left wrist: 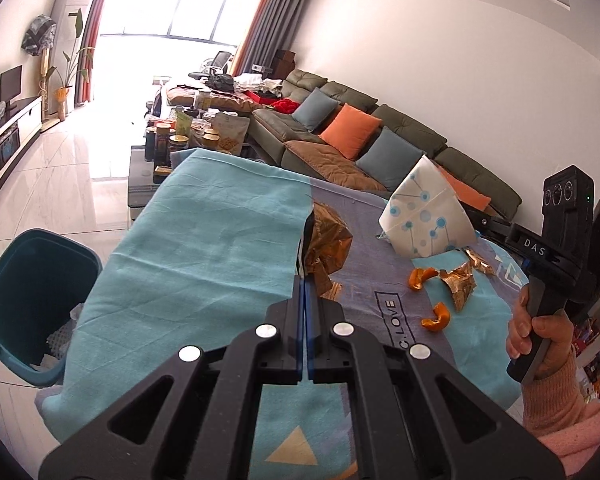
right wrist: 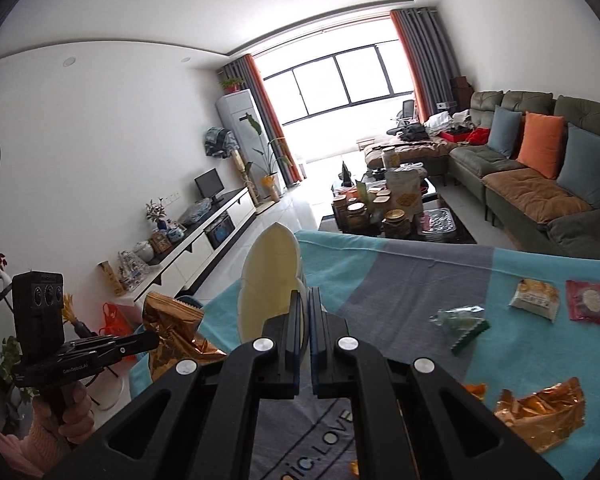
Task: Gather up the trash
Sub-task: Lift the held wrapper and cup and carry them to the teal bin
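Between shut jaws: gold wrapper (left wrist: 326, 240), paper plate (right wrist: 270, 280).

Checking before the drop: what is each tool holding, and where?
Left tool: gold foil wrapper, pinched at its edge. Right tool: folded paper plate, gripped at its rim.

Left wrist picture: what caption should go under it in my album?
Left tongs clamp a crinkly gold wrapper above the blue tablecloth, near the teal bin.
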The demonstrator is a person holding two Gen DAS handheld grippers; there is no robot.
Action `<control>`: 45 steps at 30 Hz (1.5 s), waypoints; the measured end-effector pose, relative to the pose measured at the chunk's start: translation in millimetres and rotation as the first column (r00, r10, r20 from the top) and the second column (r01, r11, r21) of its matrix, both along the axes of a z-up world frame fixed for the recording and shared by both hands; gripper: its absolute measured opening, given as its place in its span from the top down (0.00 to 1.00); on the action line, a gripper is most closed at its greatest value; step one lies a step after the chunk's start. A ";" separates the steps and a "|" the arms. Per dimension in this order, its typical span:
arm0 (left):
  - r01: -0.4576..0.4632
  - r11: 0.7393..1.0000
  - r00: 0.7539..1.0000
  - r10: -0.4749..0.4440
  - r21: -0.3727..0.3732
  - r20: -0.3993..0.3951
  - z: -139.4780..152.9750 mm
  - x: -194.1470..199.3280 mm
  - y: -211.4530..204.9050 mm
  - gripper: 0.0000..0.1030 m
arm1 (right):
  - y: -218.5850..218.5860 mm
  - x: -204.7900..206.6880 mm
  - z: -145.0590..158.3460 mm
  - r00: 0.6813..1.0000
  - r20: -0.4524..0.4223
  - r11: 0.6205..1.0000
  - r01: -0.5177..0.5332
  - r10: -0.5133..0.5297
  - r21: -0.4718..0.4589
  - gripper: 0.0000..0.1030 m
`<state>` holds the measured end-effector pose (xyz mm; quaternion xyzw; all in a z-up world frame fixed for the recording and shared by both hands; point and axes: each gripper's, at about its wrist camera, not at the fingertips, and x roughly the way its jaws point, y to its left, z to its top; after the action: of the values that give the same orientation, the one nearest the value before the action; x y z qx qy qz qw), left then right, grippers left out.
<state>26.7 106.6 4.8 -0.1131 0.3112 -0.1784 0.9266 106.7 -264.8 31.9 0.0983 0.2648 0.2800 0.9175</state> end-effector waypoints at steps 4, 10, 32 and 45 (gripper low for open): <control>-0.056 0.998 0.998 0.056 -0.003 0.003 2.3 -6.4 22.5 0.99 | 32.4 11.0 -3.9 0.997 -0.026 0.997 -0.075 0.076 0.019 0.97; -0.140 0.990 0.990 0.140 -0.008 0.004 4.4 -14.3 53.6 0.99 | 78.1 25.9 -2.3 0.984 -0.037 0.985 -0.172 0.173 0.027 0.97; -0.419 0.908 0.907 0.419 0.014 -0.038 -7.7 -27.5 163.8 0.99 | 220.4 54.3 -12.3 0.902 -0.087 0.906 -0.424 0.423 0.006 0.97; -0.502 0.863 0.858 0.505 0.055 -0.093 -26.9 -16.6 197.7 0.99 | 292.9 71.8 -38.3 0.860 -0.174 0.872 -0.489 0.480 -0.012 0.97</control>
<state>10.1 304.3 -22.1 -0.1861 0.3215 0.0806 0.9249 178.5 28.1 -6.3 0.0260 0.3641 0.4852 0.7946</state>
